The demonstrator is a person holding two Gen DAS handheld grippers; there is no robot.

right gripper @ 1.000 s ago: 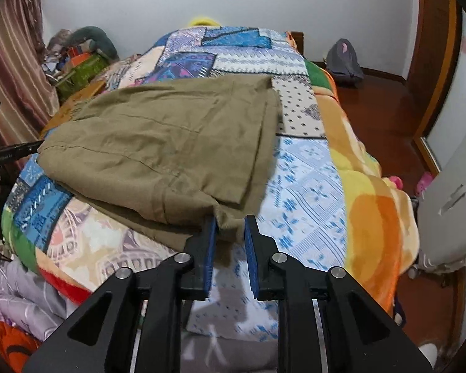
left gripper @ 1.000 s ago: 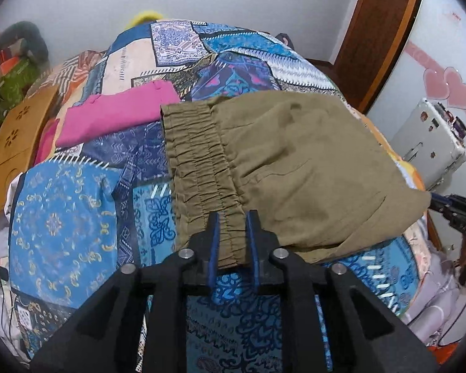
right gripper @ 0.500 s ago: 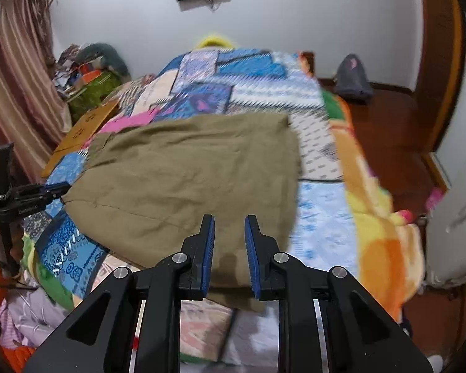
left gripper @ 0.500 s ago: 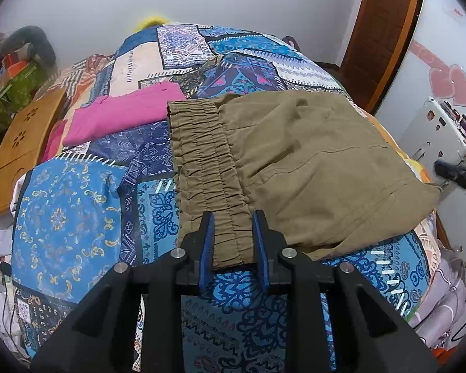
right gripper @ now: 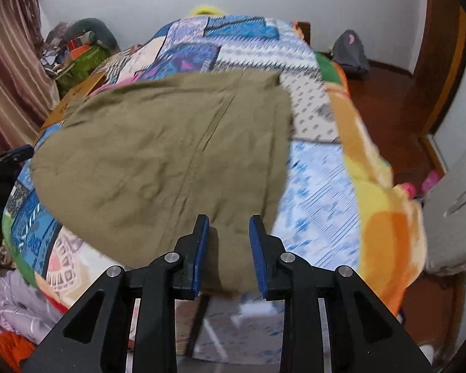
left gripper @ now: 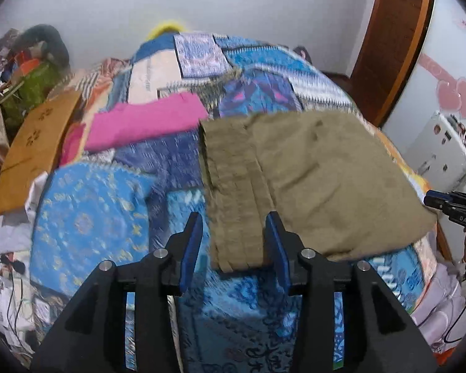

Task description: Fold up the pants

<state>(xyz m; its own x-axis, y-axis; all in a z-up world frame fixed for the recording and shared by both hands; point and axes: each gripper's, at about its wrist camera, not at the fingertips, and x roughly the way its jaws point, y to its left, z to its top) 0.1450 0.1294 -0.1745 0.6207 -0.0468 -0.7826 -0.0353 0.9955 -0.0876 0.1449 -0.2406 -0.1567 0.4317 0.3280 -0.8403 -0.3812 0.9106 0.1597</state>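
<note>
The olive pants [left gripper: 310, 183] lie folded flat on the bed [left gripper: 93, 217], across its patchwork quilt near the foot end. Their gathered elastic waistband [left gripper: 233, 192] runs along the left side of the bundle, and the folded edge faces the right.

The left tool [left gripper: 233, 242] stands with its 2 blue-padded fingers [left gripper: 191, 245] spread apart, straddling the near end of the waistband without pinching it. The right tool [right gripper: 228, 245] is also parted, its fingers [right gripper: 202, 248] held on either side of the near corner of the cloth where it droops over the bed's edge; whether the pads touch the fabric I cannot tell.

A pink garment [left gripper: 146, 121] lies on the quilt just beyond the waistband, and a tan wooden board [left gripper: 37, 143] rests at the bed's left side.
</note>
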